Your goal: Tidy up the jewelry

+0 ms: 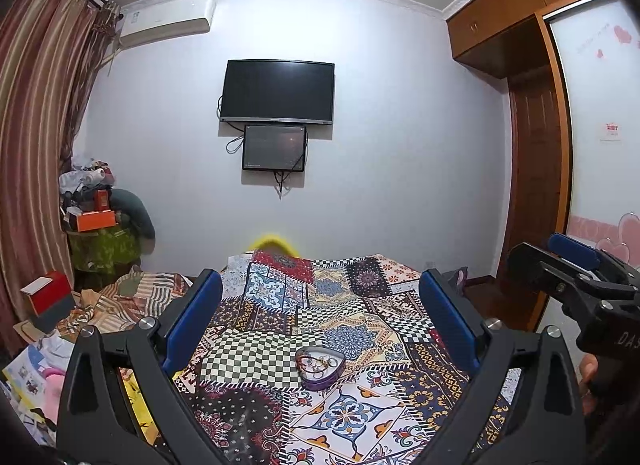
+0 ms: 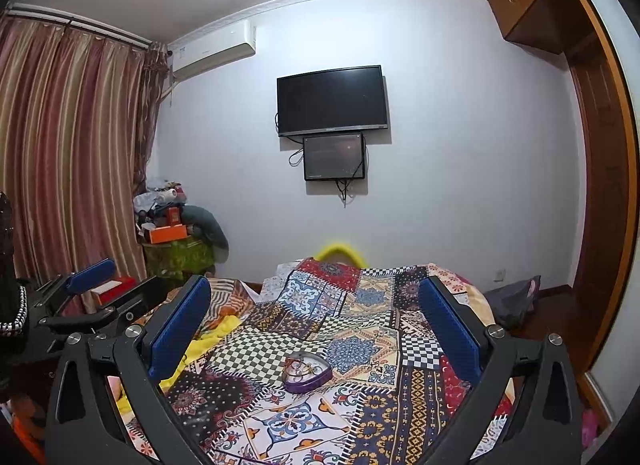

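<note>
A purple heart-shaped tin (image 1: 320, 372) sits on the patchwork bedspread (image 1: 352, 329) and holds several rings and bracelets (image 1: 316, 363). My left gripper (image 1: 320, 305) is open and empty, held above and short of the tin. In the right wrist view the same tin (image 2: 306, 373) lies between and beyond my open, empty right gripper (image 2: 316, 305). The right gripper also shows at the right edge of the left wrist view (image 1: 576, 265), and the left gripper at the left of the right wrist view (image 2: 92, 277).
A TV (image 1: 277, 92) and a smaller screen (image 1: 274, 148) hang on the far wall. A pile of boxes and clothes (image 1: 96, 221) stands by the curtain (image 1: 36, 125). A red box (image 1: 48, 291) and clutter lie left of the bed. A wardrobe (image 1: 532, 169) stands at the right.
</note>
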The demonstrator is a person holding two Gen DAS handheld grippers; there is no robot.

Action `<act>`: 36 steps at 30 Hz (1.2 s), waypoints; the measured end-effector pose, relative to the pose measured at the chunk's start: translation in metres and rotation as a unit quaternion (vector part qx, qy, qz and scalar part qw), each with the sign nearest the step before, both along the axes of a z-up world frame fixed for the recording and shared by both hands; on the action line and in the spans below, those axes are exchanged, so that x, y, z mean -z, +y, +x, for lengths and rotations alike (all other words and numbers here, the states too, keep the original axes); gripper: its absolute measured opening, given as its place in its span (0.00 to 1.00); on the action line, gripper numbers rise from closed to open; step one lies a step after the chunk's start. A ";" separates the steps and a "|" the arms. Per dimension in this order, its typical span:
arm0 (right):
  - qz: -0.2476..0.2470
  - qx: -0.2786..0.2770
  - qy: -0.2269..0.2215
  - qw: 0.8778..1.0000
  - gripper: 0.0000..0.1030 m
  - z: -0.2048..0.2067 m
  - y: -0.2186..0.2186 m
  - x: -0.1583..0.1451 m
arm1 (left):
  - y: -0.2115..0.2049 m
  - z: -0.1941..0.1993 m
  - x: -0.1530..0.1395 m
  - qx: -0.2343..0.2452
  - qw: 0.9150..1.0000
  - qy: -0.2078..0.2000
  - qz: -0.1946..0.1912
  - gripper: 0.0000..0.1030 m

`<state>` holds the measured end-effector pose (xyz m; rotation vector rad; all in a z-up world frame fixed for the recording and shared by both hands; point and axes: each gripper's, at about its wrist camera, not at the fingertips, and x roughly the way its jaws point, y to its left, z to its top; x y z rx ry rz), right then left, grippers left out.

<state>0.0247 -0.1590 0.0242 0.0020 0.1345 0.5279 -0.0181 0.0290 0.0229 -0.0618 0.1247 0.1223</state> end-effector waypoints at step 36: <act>-0.004 0.004 0.009 1.000 1.00 0.005 -0.001 0.002 | 0.001 0.008 0.008 0.028 0.999 0.018 -0.012 0.96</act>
